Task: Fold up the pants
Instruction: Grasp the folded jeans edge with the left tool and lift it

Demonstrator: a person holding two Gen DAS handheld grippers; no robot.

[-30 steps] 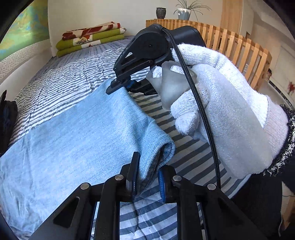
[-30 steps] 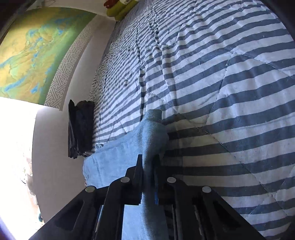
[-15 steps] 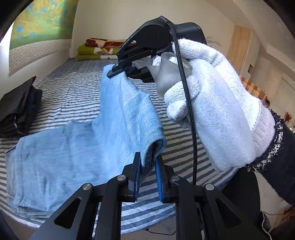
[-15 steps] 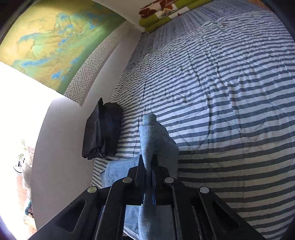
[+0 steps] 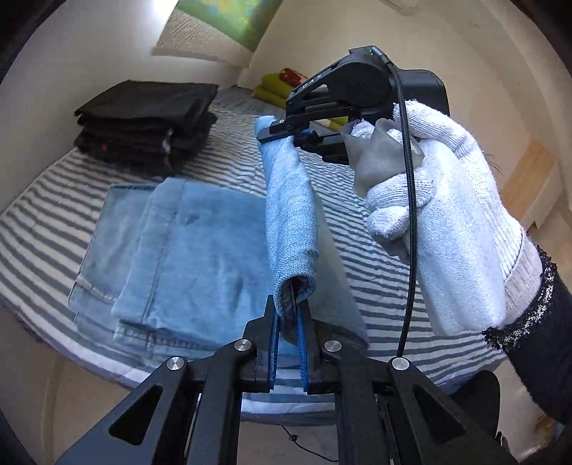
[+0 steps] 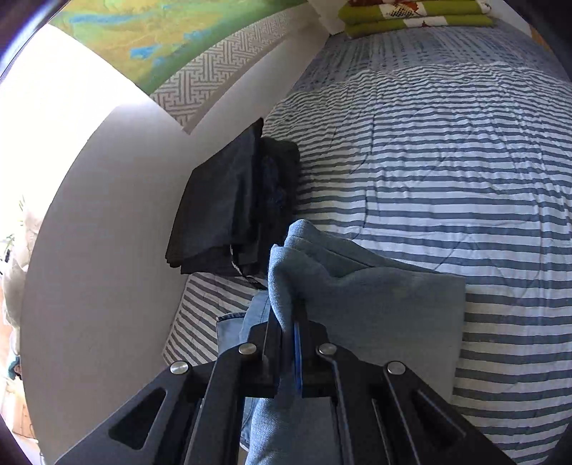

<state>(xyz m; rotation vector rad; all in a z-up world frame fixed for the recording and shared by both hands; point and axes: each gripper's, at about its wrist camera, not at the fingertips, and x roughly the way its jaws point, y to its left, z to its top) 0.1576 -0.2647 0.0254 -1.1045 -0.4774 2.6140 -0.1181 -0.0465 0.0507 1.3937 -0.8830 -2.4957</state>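
Light blue jeans lie on the striped bed, their leg end lifted and carried over the waist part. My left gripper is shut on the near corner of the hem. In the left wrist view my right gripper, held by a white-gloved hand, pinches the far corner, and the hem hangs taut between them. In the right wrist view my right gripper is shut on the denim, which drapes to the right over the bed.
A stack of folded black clothes sits on the bed by the wall, just beyond the jeans, also visible as the black stack. Green and red folded blankets lie at the bed's far end. The striped bedspread stretches to the right.
Both grippers have lifted the leg hem and carried it toward the waist end, near the black stack. The jeans now lie doubled over.
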